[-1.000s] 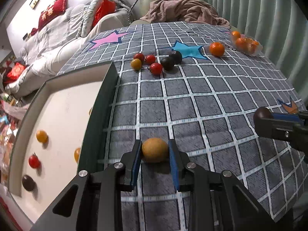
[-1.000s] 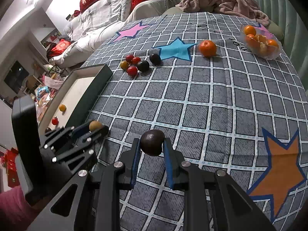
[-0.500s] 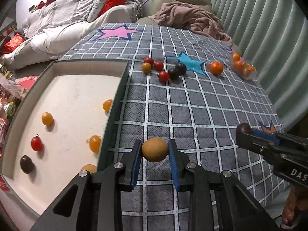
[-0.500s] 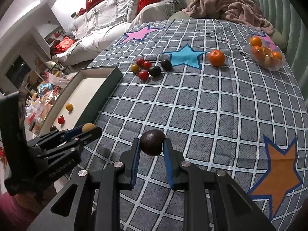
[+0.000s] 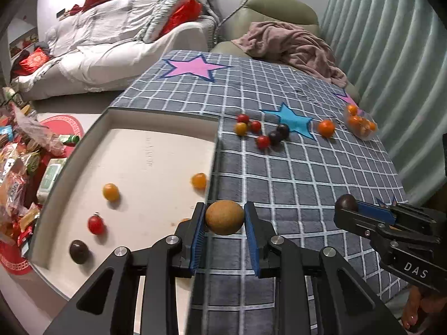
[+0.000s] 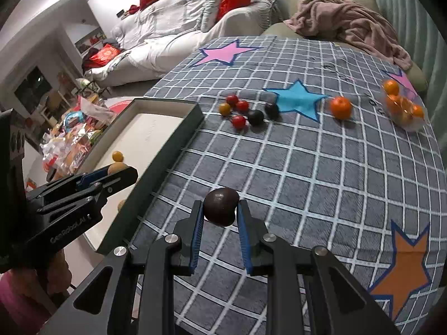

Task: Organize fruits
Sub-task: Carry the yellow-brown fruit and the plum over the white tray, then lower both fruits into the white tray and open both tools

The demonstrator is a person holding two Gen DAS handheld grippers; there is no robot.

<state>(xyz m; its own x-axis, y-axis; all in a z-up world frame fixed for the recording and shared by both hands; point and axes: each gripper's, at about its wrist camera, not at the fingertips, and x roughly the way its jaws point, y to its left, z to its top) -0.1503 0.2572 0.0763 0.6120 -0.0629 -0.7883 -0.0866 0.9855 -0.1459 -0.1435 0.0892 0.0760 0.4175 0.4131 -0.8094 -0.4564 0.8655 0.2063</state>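
table: The checked grey cloth with stars [image 5: 293, 173] carries everything; the tray sits at its left edge, the loose fruit farther back.
tray: The shallow pale tray with a dark rim [image 5: 156, 156] already holds several small fruits, orange, red and dark, spread well apart. It looks like the place both carried fruits are bound for.
loose fruit: A cluster of red, yellow and dark fruits [image 5: 259, 132] lies beside the blue star, a tangerine [image 5: 326, 127] near it, and a clear bowl of oranges [image 5: 360, 122] at the far right edge.
step in hand: Judged from the layout, this is the carry to the tray. To do it well, bring each fruit clear over the dark rim, lower it close to the tray floor over a bare patch, and only then ease the grip, so a round fruit does not roll into its neighbours or bounce out.
left tongs: The left tongs [image 5: 225, 219] are narrow, clamped on a tan round fruit [image 5: 225, 217], poised right at the tray's near-right rim and tilted steeply downward.
right tongs: The right tongs [image 6: 220, 213] are narrow too, gripping a dark brown fruit [image 6: 220, 207] above the cloth, right of the tray and apart from it, also pitched downward.
risk: The right fruit has farther to travel; a loosened pinch would drop it on the cloth.
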